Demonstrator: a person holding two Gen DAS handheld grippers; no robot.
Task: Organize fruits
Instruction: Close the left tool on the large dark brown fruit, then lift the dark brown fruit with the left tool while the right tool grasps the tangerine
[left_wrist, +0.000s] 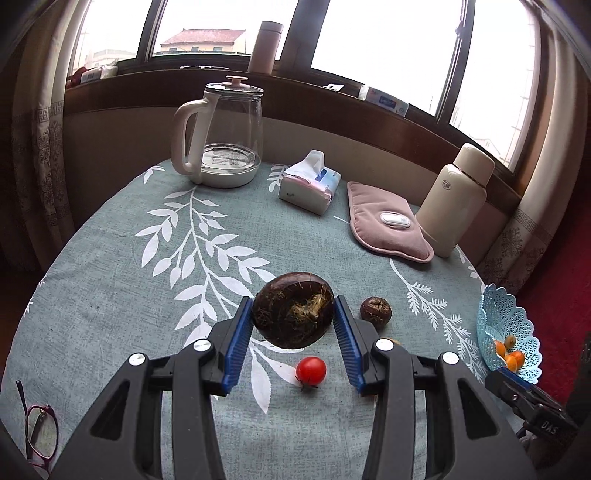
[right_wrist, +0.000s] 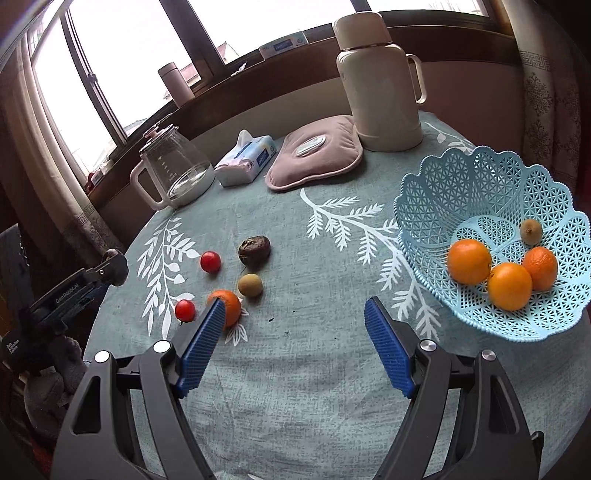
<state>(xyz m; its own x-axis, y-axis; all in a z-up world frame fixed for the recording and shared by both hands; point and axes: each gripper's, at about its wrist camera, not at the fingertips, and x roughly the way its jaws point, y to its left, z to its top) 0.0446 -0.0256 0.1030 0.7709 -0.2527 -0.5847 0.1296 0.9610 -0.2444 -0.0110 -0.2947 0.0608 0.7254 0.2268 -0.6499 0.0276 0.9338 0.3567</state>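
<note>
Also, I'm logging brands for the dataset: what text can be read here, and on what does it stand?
"GenRobot.AI": on the black device housing at the left edge of the right wrist view.
"DAS": on the black device body at the lower right of the left wrist view.
Too small or blurred to read: thermos logo, tissue pack print, kettle markings, box on the sill.
</note>
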